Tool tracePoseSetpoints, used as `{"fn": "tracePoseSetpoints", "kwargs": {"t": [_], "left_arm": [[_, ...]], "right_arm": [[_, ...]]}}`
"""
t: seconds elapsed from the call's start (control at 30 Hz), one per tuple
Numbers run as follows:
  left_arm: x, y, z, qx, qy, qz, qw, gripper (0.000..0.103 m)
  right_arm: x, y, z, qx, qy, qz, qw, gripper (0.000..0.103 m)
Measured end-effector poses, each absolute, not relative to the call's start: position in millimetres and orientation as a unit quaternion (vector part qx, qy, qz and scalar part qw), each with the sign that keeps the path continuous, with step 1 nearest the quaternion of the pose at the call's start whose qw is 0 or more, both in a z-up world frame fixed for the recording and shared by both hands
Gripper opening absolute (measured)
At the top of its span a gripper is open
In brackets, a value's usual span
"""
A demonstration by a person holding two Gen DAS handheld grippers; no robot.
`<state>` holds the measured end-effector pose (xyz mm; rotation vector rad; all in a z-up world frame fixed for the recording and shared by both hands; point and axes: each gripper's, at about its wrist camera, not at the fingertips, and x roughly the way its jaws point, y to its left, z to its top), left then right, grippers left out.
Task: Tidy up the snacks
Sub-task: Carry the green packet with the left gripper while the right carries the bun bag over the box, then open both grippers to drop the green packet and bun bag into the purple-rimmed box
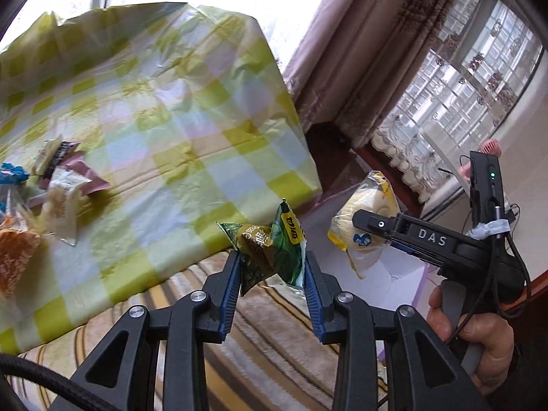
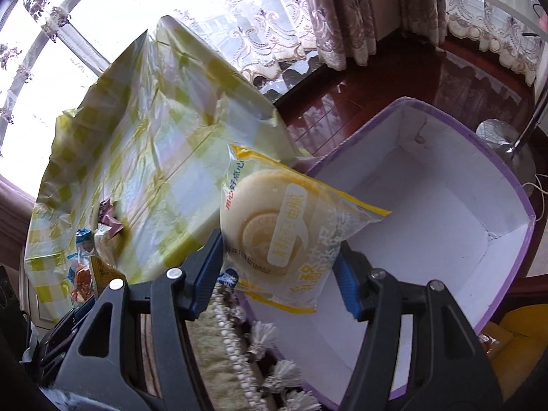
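Between right gripper (image 2: 279, 260) fingers, bun packet (image 2: 284, 236), over box (image 2: 428, 205)

Two tongs each hold one snack: a green packet (image 1: 270, 246) and a yellow-trimmed bun pack (image 2: 284, 236). One purple box (image 2: 507, 171) stands open. A pile of other snacks (image 1: 51, 185), too jumbled to count, lies at the surface's (image 1: 178, 130) left edge.

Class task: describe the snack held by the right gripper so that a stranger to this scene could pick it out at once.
Find the purple-edged white box beside the checked tablecloth. Over its near corner the right gripper clamps a clear packet with yellow edges holding one round, pale pastry. Unlike the left gripper's crumpled green packet, it is see-through and shows its contents.
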<state>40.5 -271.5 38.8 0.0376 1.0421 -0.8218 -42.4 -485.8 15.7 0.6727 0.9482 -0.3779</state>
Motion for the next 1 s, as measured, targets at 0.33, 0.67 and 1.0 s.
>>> {"fn": "tracePoseSetpoints", "kwargs": {"t": [0.33, 0.67, 1.0], "left_arm": [[27.2, -315.3, 22.8, 0.044, 0.513, -0.434, 0.739, 0.060], [42.5, -284.8, 36.3, 0.065, 0.475, -0.324, 0.815, 0.087], [63.6, -212.0, 52.7, -0.032, 0.429, -0.255, 0.866, 0.087]], "right_arm": [[-51.7, -504.3, 16.1, 0.283, 0.449, -0.234, 0.814, 0.071], [-40.2, -480.6, 30.5, 0.197, 0.448, -0.256, 0.833, 0.087], [-25.5, -427.2, 65.2, 0.110, 0.384, -0.207, 0.893, 0.093]]}}
